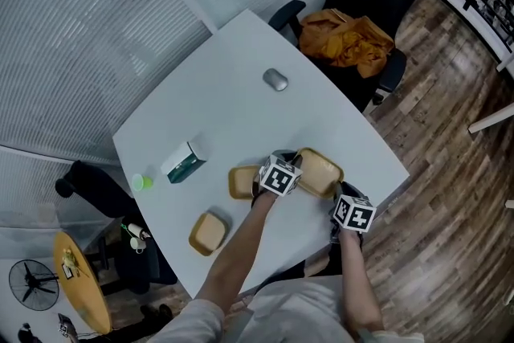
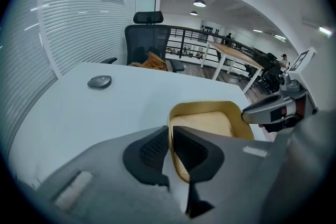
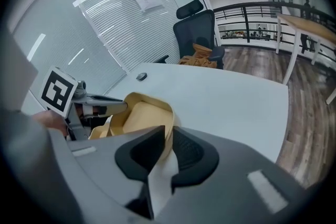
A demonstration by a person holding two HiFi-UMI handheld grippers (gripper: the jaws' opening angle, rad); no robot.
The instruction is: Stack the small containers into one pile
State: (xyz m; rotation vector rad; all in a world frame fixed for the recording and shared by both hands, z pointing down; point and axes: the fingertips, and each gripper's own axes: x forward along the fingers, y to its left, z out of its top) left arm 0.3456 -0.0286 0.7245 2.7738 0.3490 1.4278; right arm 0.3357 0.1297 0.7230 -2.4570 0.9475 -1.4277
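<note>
Showing only its own tan floor inside, the shallow tan container (image 1: 321,171) is clamped at its rim from two sides near the right corner of the desk (image 1: 233,116), by the person's edge. The left hand-held gripper (image 2: 170,136) is pinched on one wall and the right hand-held gripper (image 3: 169,139) on another. A second tan container (image 1: 242,182) is seen just beside it, and a third (image 1: 209,233) farther left along that edge.
</note>
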